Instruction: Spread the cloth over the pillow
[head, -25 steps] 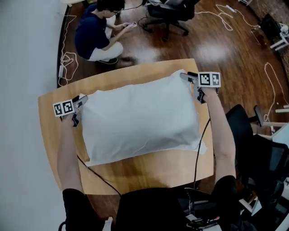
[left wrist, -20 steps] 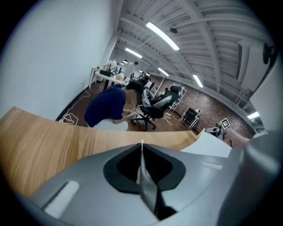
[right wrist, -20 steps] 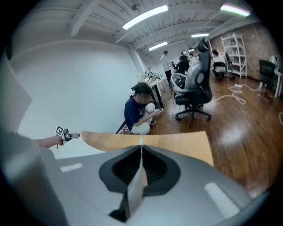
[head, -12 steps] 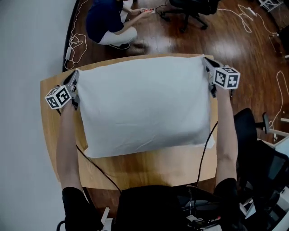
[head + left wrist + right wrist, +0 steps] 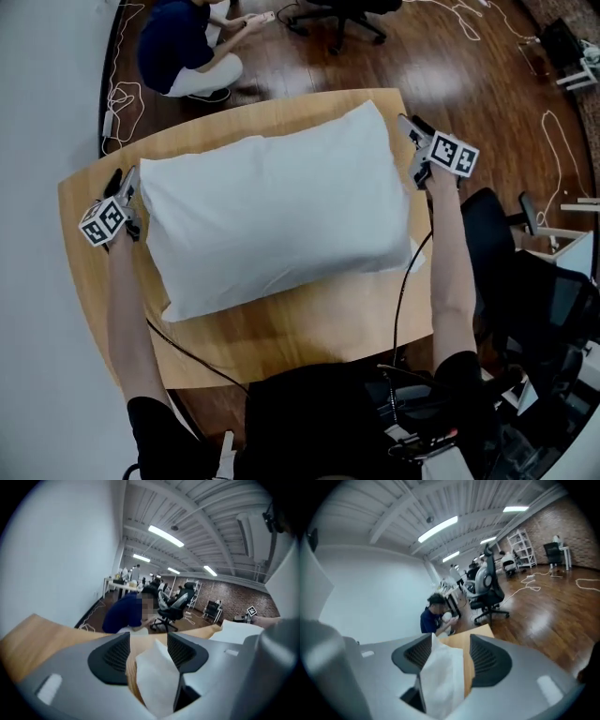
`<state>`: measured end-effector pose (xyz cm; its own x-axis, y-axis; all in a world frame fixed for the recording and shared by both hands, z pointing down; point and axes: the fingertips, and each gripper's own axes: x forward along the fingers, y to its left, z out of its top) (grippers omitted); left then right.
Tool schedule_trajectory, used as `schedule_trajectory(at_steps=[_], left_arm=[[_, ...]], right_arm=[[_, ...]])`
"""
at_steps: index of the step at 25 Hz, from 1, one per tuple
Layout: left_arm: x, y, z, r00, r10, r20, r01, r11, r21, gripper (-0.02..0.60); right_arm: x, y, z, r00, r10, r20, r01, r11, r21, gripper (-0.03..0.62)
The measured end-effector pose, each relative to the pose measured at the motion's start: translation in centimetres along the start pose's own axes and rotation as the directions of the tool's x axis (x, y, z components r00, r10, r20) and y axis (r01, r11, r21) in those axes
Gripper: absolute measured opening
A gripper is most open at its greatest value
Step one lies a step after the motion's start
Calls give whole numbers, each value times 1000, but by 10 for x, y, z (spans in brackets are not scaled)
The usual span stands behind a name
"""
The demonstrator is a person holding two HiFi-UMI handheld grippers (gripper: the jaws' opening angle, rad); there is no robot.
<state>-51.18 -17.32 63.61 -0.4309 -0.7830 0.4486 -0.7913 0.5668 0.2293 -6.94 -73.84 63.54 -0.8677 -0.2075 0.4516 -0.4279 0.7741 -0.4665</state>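
Releasing step: judged nearly done; both corners are being let go.
Left gripper (image 5: 149, 651): jaws apart, just opened; a cloth corner lies loose between them.
Cloth (image 5: 272, 211): draped over the pillow, mid-table (image 5: 281, 328).
Right gripper (image 5: 449, 656): jaws apart, just opened; corner loose between.
Technique: both grippers are best withdrawn together, level, so no corner is dragged.
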Motion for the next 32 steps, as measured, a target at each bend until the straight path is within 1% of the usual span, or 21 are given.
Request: schedule_trajectory(at_steps=[1,2,3,5,7,8,10,11,13,15,16,18,19,20,21,22,23,26,29,31,32], left_arm=[[-24,-5,22,996,-16,91,16,1000,3,235],[-53,-16,43,981,-51,185,52,999,0,236],[-85,-34,61,958,-97,269,100,995,3,240],[-156,-79,81,898,-202,391,200,979,47,241],[-221,-128,82,830,-306,466,304,949,83,255],[-247,-151,75,799,-350,489,358,930,81,277],[-292,-193,56,741,-427,518,467,882,58,285],[-311,-211,45,712,-463,527,521,852,45,285],[-343,-244,27,646,-534,545,626,779,20,311],[-365,-274,14,578,-596,557,714,700,9,316],[-374,-288,9,544,-627,557,749,662,13,316],[-393,-312,9,471,-681,560,806,591,40,311],[-406,-321,12,437,-697,569,823,565,59,308],[-422,-327,17,407,-703,583,833,548,79,308],[-439,-332,23,386,-705,596,835,541,99,308],[-454,-335,28,372,-704,605,833,541,117,309],[-468,-338,33,365,-704,609,828,545,133,310],[-500,-352,33,358,-709,608,814,556,169,310],[-526,-368,24,349,-723,597,797,564,218,306],[-543,-380,18,349,-727,591,778,577,250,226],[-552,-388,16,350,-725,593,769,584,259,214]], right_arm=[[-32,2,9,996,7,84,-9,1000,25,258],[-69,9,13,986,21,165,-28,999,43,256],[-107,22,13,971,41,235,-54,997,48,251],[-174,60,1,940,88,328,-102,994,27,199],[-227,104,-27,924,122,362,-133,991,4,159],[-248,128,-45,922,138,363,-148,989,-1,133],[-281,179,-84,923,172,344,-186,983,8,112],[-293,205,-104,924,190,331,-208,978,20,90],[-309,259,-142,923,242,300,-265,963,38,70],[-318,311,-168,914,299,273,-318,948,24,27],[-323,332,-177,910,320,264,-335,942,13,6],[-332,365,-192,905,343,250,-353,936,-7,3],[-337,378,-199,905,350,241,-357,934,-19,3],[-342,390,-204,903,358,236,-361,932,-30,3],[-347,400,-207,899,370,236,-372,927,-39,3],[-350,410,-207,890,388,239,-389,920,-46,3],[-352,420,-206,879,411,243,-411,910,-53,3],[-363,443,-200,843,476,251,-471,878,-85,3],[-390,453,-199,821,512,254,-492,859,-141,3],[-413,454,-202,811,529,252,-497,849,-181,3],[-425,453,-206,808,534,249,-498,845,-196,3]])
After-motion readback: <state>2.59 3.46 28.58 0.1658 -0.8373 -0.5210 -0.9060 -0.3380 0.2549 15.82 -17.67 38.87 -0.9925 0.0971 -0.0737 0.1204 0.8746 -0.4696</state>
